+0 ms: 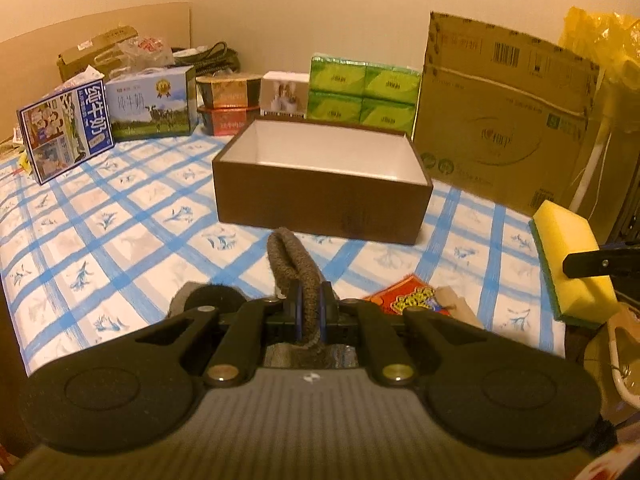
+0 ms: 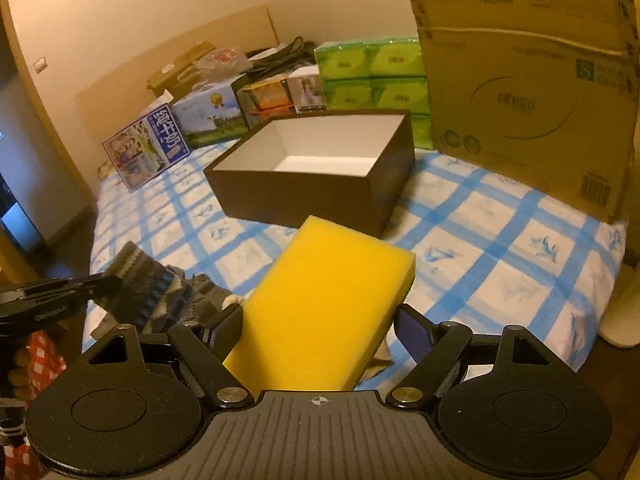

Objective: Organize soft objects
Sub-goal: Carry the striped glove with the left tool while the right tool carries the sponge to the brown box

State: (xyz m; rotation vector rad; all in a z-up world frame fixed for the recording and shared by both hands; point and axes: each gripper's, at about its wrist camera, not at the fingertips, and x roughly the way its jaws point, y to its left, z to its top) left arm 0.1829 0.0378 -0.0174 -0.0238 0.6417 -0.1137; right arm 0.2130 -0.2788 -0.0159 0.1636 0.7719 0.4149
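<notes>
Sponge, yellow, light and squashy, gripped by its long sides in right gripper above the bed. Knitted sock, limp, pinched in left gripper. Best held gently mid-body. Open brown box just ahead.

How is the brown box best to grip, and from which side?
Grip the near long wall of the box at its rim, coming from above: the top is open, the walls are thin and upright, and the whole box looks wider than open tongs.
</notes>
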